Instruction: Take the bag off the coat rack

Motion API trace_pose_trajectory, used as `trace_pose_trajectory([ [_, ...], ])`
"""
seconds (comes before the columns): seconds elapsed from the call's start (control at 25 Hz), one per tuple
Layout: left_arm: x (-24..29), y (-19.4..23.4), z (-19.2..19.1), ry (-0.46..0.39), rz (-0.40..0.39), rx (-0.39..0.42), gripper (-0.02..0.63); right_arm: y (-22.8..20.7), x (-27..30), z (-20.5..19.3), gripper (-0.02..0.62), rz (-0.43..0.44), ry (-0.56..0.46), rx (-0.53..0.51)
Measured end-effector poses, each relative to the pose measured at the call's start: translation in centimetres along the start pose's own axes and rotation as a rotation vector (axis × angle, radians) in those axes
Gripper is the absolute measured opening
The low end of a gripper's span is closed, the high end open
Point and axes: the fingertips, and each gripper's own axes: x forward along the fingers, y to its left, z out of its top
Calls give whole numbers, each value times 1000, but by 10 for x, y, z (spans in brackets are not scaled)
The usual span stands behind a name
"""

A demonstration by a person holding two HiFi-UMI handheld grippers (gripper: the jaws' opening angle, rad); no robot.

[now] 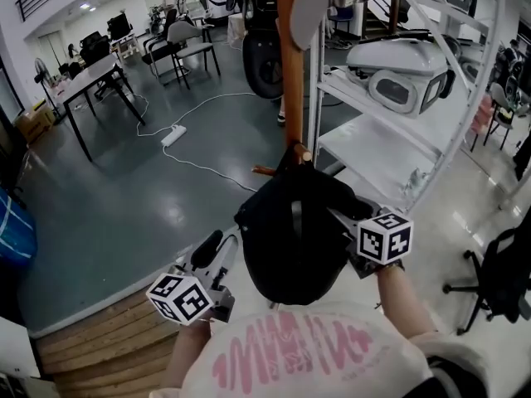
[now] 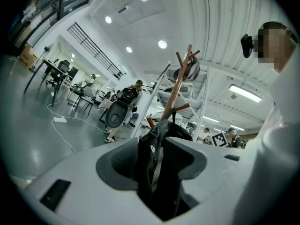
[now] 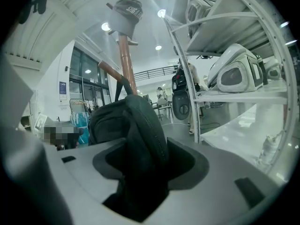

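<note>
Your right gripper (image 3: 150, 161) clamped black bag (image 1: 294, 239), bulk wedged between fingers. Your left gripper (image 2: 152, 161) stood part-open, bag fabric in gap. Bag hung from coat rack (image 1: 290, 73) peg, beyond both fingertips.

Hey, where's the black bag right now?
In the head view the black bag is low and center, against the pole of the wooden coat rack, with the left gripper and right gripper on either side.

1. The bag (image 1: 294, 230) is black.
2. The coat rack (image 1: 289, 73) is orange-brown.
3. The marker cubes (image 1: 180, 297) are white with black squares.
4. The shirt (image 1: 290, 359) is white with pink print.
5. The floor (image 1: 166, 189) is dark grey.
</note>
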Motion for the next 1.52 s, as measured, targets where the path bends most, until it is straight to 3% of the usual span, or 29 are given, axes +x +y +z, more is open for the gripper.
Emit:
trace_pose_trajectory([
  [0.08,4,-7,-1,28,-48,36,218,0,0,-2,235,-1,-6,4],
  [0.24,15,-16,0,56,-90,90,279,-2,1,3,235,-6,-19,4],
  [0.44,38,-5,-6,108,-64,252,365,-1,3,5,233,-11,-26,4],
  [0.56,53,2,-18,154,-51,320,380,1,3,2,235,-15,-24,2],
  [1.16,109,3,-43,194,-128,300,371,9,3,-1,232,-2,-33,29],
  [1.32,108,6,-54,224,-87,391,241,7,3,-6,232,12,-23,43],
  [1.52,109,9,-53,230,-89,391,179,5,6,-3,233,14,-51,75],
])
